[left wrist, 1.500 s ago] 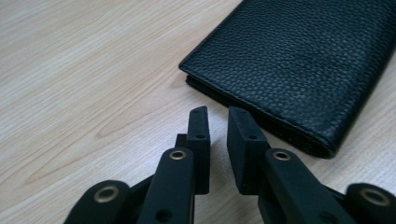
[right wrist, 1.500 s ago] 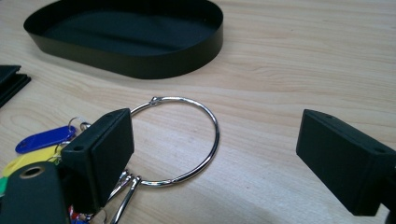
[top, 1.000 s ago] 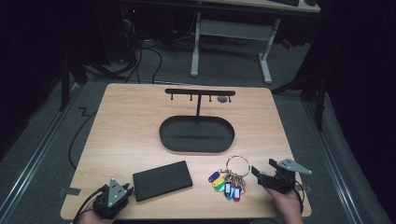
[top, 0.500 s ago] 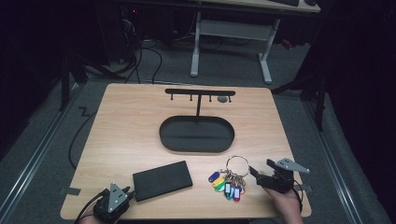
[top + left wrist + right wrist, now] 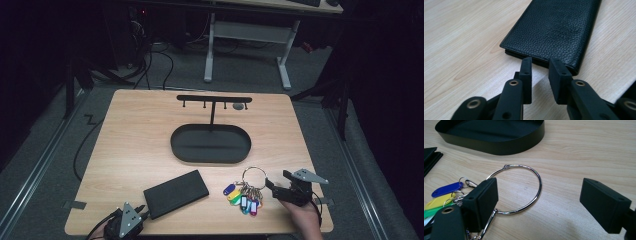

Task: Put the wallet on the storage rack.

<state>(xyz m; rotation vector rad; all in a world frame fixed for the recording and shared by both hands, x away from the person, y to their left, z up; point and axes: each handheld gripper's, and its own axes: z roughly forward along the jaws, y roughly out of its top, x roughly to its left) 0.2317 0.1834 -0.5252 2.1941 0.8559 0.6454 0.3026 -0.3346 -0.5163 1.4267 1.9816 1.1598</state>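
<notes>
- Table (image 5: pixel 130 130): wood top, everything sits on it.
- Tray (image 5: pixel 210 144) sits mid-table, a bit toward the far edge.
- Wallet (image 5: pixel 176 193) lies flat near the front edge, left of centre.
- Key ring (image 5: pixel 254 177) with coloured tags (image 5: pixel 241 197) is by the front edge, right of centre.
- Left gripper (image 5: pixel 540 63) at the front-left corner: jaws just been opening, narrow gap, tips at the wallet's end, nothing pinched.
- Right gripper (image 5: pixel 539 195) near the front-right corner: jaws spread wide around the ring, not gripping it.
</notes>
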